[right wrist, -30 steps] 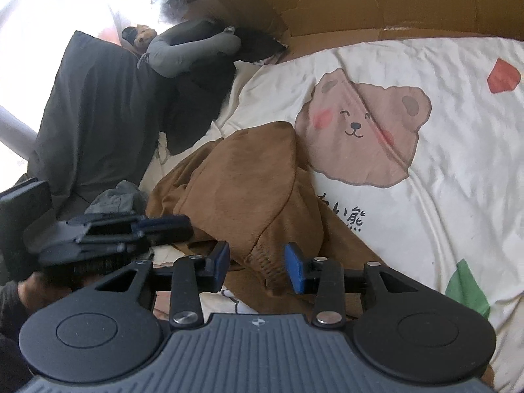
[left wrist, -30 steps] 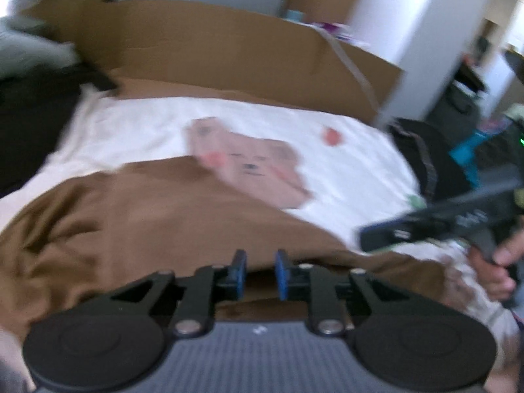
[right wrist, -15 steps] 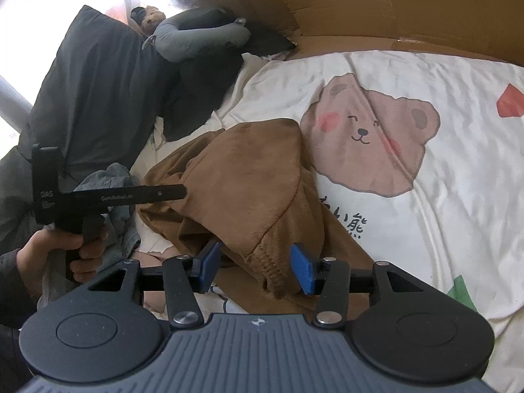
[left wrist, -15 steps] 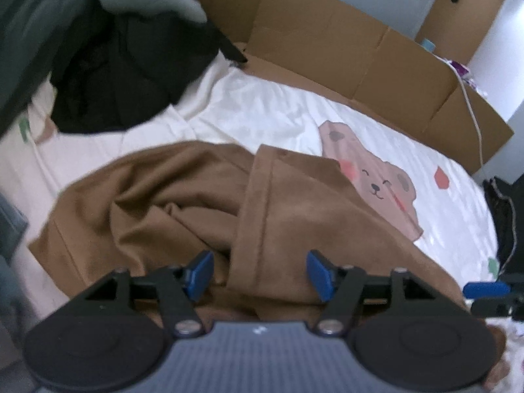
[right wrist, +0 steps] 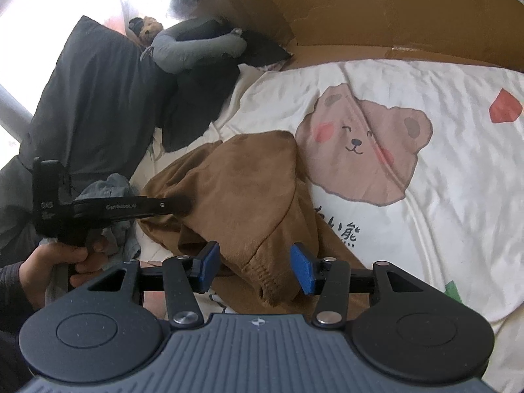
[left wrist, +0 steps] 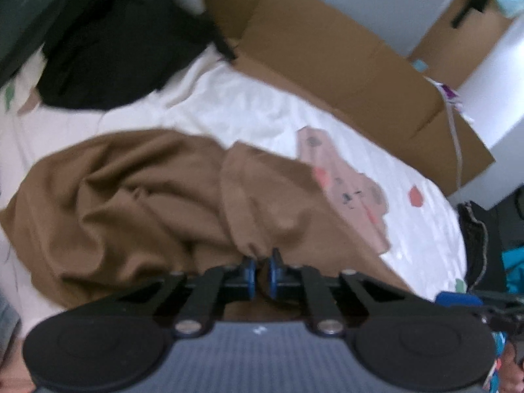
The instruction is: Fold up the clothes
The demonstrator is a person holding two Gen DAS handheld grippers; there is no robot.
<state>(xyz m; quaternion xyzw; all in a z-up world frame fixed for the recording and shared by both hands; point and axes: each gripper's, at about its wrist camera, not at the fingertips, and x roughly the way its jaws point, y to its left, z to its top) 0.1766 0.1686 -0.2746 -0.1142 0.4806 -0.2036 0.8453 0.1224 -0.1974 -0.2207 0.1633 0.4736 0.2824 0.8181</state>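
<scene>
Left wrist view, blurry: the left claw (left wrist: 260,273) has just snapped closed, pinching a fold of the brown garment (left wrist: 131,203) crumpled on the bear-print bedsheet (left wrist: 249,114).

Right wrist view: the right claw (right wrist: 255,267) stands half open, the garment's ribbed cuff (right wrist: 278,291) lying between its blue pads (right wrist: 303,270), untouched.

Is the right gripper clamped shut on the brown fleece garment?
No, the right gripper stands open, its blue pads clear of the brown fleece garment.
</scene>
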